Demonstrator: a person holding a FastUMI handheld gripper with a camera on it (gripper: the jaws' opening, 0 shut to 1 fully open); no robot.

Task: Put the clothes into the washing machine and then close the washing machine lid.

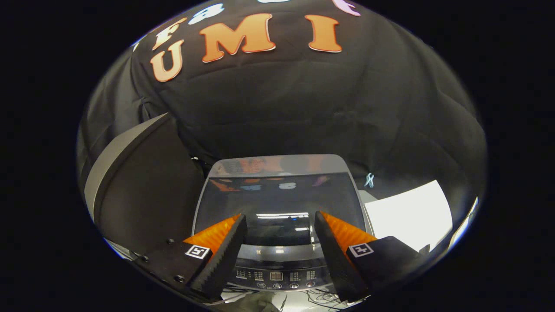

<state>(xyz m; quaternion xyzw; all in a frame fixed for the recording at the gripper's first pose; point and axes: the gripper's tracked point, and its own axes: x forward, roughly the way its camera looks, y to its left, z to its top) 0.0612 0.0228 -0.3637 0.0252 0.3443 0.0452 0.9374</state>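
Gaping gripper [279,221] over glossy washing machine lid [277,203]

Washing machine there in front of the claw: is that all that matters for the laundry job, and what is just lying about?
Part of the job:
washing machine, its lid shut
claw, open, fingers above the lid

Just lying about:
white sheet beside the machine
dark curved panel on its other side
cables below the control panel

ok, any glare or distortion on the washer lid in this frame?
Gripper view: the washing machine lid is glossy, mirroring a ceiling light and the booth wall; fisheye bends its edges; the white sheet beside it is blown out; the tool hangs open above the lid, fingers sharp.
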